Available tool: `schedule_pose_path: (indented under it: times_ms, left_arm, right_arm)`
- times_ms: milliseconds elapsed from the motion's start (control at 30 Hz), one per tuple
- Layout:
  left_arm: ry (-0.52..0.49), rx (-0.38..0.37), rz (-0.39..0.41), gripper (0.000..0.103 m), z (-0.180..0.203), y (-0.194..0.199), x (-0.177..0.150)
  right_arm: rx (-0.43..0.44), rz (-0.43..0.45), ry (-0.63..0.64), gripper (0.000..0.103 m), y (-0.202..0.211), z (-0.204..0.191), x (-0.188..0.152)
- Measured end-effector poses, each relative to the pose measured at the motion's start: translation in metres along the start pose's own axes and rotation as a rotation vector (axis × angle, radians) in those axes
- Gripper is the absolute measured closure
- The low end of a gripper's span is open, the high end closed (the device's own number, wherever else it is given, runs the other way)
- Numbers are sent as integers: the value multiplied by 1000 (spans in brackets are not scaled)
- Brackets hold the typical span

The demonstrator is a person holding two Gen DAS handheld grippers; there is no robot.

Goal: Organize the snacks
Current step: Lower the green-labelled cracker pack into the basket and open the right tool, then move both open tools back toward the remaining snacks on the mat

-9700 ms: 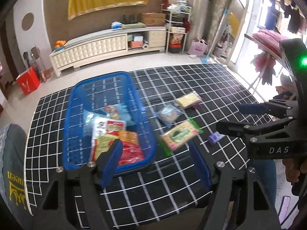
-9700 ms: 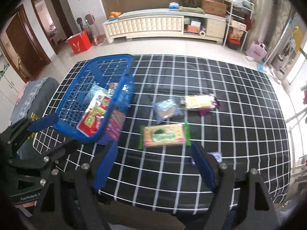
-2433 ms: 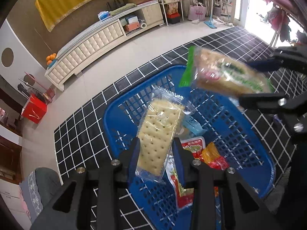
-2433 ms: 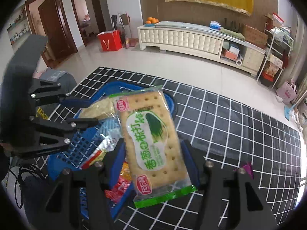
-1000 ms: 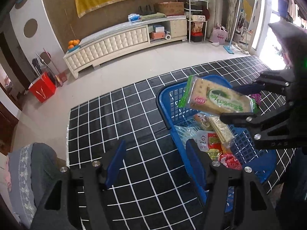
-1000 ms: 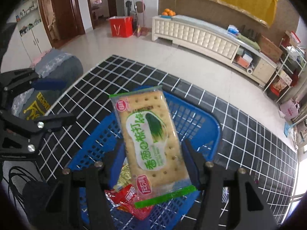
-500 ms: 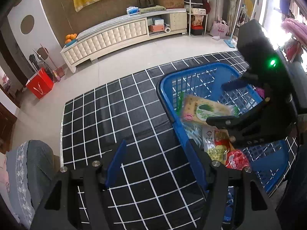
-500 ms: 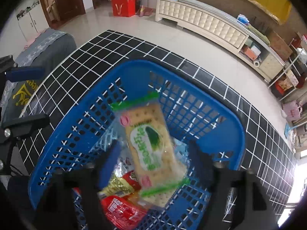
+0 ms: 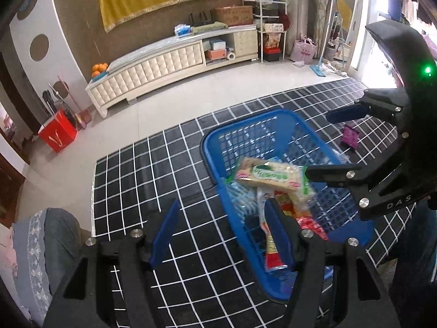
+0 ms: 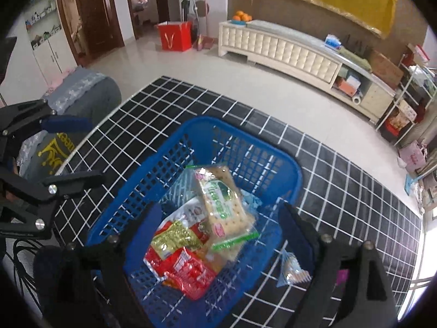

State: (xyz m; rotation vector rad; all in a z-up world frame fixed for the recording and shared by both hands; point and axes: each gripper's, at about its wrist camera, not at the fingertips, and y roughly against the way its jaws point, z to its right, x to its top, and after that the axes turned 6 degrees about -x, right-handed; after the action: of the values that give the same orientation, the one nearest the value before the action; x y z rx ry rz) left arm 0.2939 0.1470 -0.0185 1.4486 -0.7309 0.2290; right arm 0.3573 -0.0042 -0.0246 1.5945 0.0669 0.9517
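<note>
I'm holding the right gripper (image 10: 218,227) over the blue basket (image 10: 286,169), fingers spread wide apart and gripping nothing. Directly below it the green-labelled cracker pack (image 10: 222,198) is lying inside the basket, tilted on top of the other snacks: a red packet (image 10: 188,270), a yellow-green packet (image 10: 176,239) and a white-wrapped one. A small clear-wrapped snack (image 10: 291,269) is sitting on the black grid-patterned counter (image 10: 341,191) just outside the basket's right wall, and a purple wrapper (image 9: 349,136) is lying farther off on the counter. I'm keeping the left gripper (image 9: 222,232) to the basket's left side, also spread apart and carrying nothing, hovering over the counter and basket edge.
</note>
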Motion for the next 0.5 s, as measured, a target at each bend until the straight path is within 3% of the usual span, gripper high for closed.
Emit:
schedule_pose_path:
  times_ms: [500]
  left_arm:
    - [-95,18,94,28,78,54,17]
  right_arm:
    - [-42,108,-52,13,84,27,-38]
